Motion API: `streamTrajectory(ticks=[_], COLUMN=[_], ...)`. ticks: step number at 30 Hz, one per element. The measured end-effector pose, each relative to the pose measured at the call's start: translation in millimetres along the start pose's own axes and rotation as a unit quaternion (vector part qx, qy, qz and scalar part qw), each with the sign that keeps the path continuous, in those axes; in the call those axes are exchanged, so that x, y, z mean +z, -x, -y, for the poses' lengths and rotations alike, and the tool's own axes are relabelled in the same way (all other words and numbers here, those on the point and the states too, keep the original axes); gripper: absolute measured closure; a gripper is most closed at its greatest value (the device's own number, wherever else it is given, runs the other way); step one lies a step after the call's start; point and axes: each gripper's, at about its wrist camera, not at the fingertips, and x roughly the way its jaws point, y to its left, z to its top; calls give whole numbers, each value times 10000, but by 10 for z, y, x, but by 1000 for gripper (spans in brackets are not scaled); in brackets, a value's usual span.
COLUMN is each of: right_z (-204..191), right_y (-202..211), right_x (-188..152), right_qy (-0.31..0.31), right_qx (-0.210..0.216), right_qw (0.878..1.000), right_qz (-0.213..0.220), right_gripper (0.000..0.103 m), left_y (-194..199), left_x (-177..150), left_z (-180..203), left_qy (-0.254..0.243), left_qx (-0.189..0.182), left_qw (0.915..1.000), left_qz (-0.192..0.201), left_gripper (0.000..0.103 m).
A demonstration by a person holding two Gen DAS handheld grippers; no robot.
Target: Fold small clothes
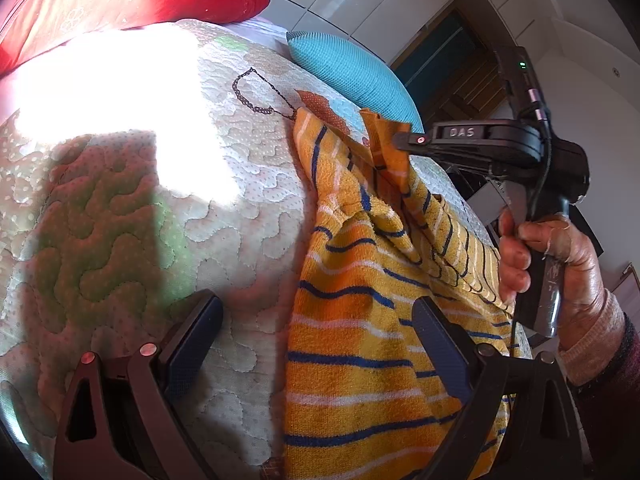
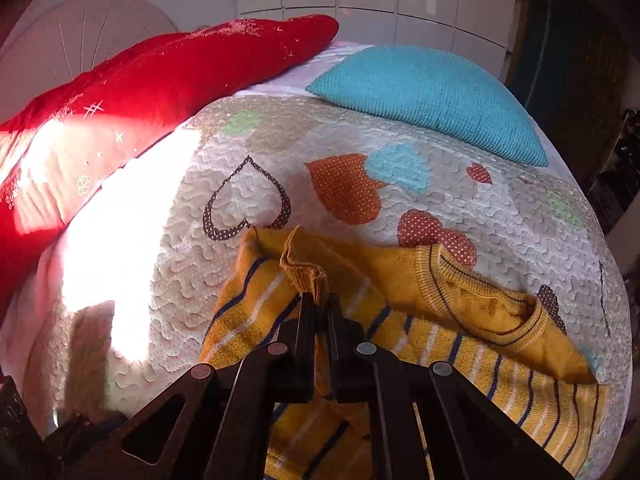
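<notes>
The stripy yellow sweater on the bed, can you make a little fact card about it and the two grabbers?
garment: stripy yellow sweater, yellow with blue and white stripes
lying on: quilt with hearts
right gripper: shut on a ribbed edge of the sweater, lifting it
left gripper: open, holding nothing, one finger over the sweater
neck opening: on the side nearest the teal pillow
other pillow: red pillow, at the head of the bed
fold: not finished, sweater bunched
</notes>
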Motion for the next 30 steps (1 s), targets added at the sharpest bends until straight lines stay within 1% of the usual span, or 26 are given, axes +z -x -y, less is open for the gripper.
streamTrajectory(ticks=[3,7,9,11,13,15,17,20,21,22,24,25,26,27,28,29,30], right_z=[399,888,1008,978,806,538,228,-219,-355,-478,-649,-661,-645,-614,-562,-494,-413], right_y=[500,1156,1376,1443,1363,1123,774,202,15,-161,-476,-554,-543,-481,-382,-251,-99], right_x=[130,304,366,408,384,309,190,-72,-166,-255,-421,-485,-507,-499,-484,-469,-476], right_qy=[-439,-1052,-1269,-1331,-1262,-1078,-830,-626,-526,-398,-285,-327,-387,-451,-508,-520,-493], right_qx=[36,143,318,500,669,830,904,1077,1057,1009,1097,1089,1148,1293,1432,1459,1408], right_qw=[9983,9909,9866,9856,9868,9894,9924,9910,9907,9903,9848,9839,9840,9830,9819,9826,9845], right_qz=[380,832,969,917,761,505,126,-492,-681,-873,-1314,-1379,-1304,-1222,-1133,-1028,-921], right_gripper=[97,97,97,97,97,97,97,97,97,94,89,84,78,74,67,63,61], left_y=[2,-6,-10,-14,-13,-14,-12,-5,-5,-5,-3,1,4,6,9,11,11], left_x=[1,8,9,10,10,10,5,1,1,1,4,4,5,5,5,5,5], left_z=[-4,-5,-4,-4,-5,-6,-9,-11,-11,-11,-19,-20,-22,-23,-24,-25,-27], left_qy=[6,-3,-6,-6,-7,-4,-1,1,1,2,13,18,19,18,20,23,28], left_qx=[-11,10,17,17,15,7,-7,-17,-17,-20,-45,-57,-67,-79,-91,-100,-106], left_qw=[10000,10000,10000,10000,10000,10000,10000,10000,10000,10000,10000,10000,10000,10000,9999,9999,9999], left_qz=[3,-8,-12,-11,-10,-5,2,7,8,9,22,26,29,33,37,40,47], left_gripper=[8,8,8,8,8,8,8,8,8,8,8,8,8,8,8,8,8])
